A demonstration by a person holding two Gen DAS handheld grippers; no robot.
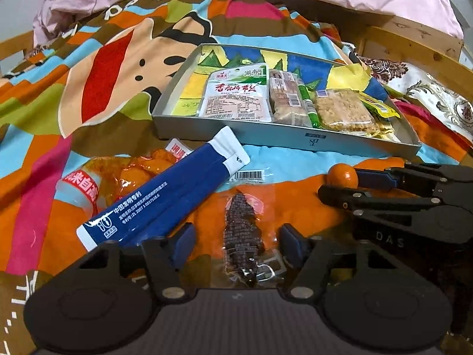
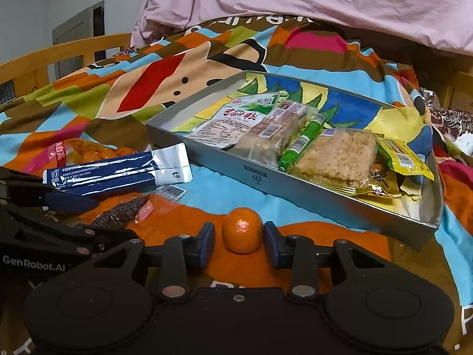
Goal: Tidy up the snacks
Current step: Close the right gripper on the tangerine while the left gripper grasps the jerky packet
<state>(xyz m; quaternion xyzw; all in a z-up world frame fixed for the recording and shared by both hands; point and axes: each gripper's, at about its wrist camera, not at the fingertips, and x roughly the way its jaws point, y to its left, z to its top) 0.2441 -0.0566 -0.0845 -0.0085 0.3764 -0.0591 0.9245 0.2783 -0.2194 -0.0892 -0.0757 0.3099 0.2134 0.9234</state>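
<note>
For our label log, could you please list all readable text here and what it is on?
"GenRobot.AI": left gripper body.
"DAS": right gripper body.
"中国发明专利": blue sachet.
"ZL 2007 1 0017518.6", only roughly legible: same sachet.
Tray logo, snack packets, barcodes, blanket lettering: too small or cut off.

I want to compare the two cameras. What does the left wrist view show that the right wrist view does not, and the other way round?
Only the left wrist view shows the left gripper open around the dark snack packet.

Only the right wrist view shows the right gripper open around the small orange, plus a door in the wall.

Both show the metal tray holding several snacks, the blue sachet, the orange bag and the colourful blanket.
</note>
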